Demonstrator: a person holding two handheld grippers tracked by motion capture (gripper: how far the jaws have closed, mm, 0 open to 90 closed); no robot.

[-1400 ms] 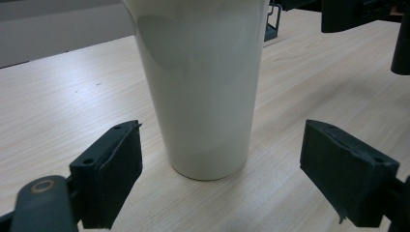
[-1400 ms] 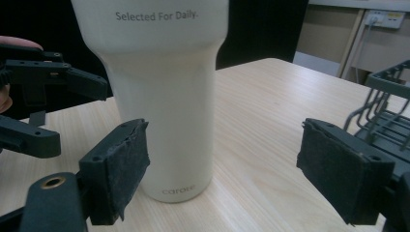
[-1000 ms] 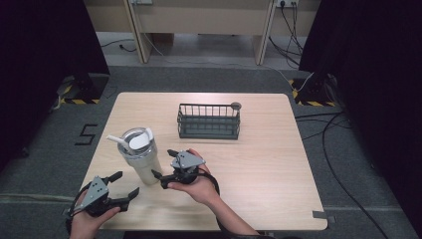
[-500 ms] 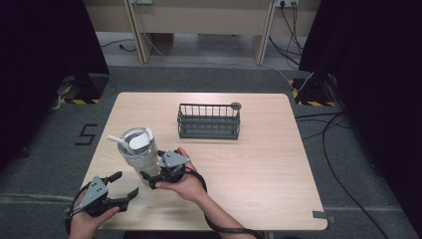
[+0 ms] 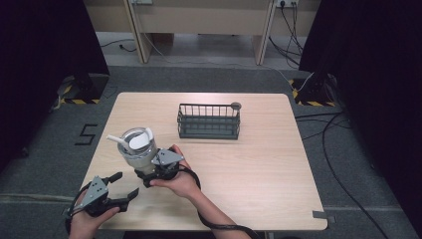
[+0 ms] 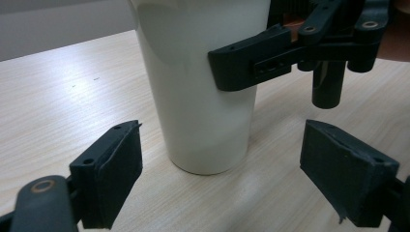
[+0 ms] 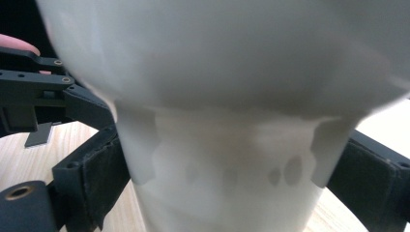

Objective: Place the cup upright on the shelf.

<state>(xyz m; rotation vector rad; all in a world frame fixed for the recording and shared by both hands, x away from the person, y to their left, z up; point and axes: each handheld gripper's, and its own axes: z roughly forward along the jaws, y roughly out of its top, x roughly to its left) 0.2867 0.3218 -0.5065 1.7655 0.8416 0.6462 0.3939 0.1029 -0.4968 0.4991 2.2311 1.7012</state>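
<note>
A white tumbler (image 5: 140,151) with a clear lid and a white straw stands upright near the table's front left. My right gripper (image 5: 147,175) reaches in from the right at its lower body. Its jaws have just been opening and stand on either side of the tumbler (image 7: 227,169) without a visible squeeze. One right finger (image 6: 251,63) crosses in front of the tumbler (image 6: 193,96) in the left gripper view. My left gripper (image 5: 125,184) rests open at the front left edge. It points at the tumbler's foot, a short way off.
A dark wire basket (image 5: 209,122) stands at the middle of the wooden table (image 5: 268,164), with a small round knob (image 5: 235,105) at its far right corner. The right gripper's cable (image 5: 199,209) trails off the front edge.
My right gripper has slid left up to the tumbler, and its jaws have widened to straddle the lower body. The left gripper has stayed where it was.
</note>
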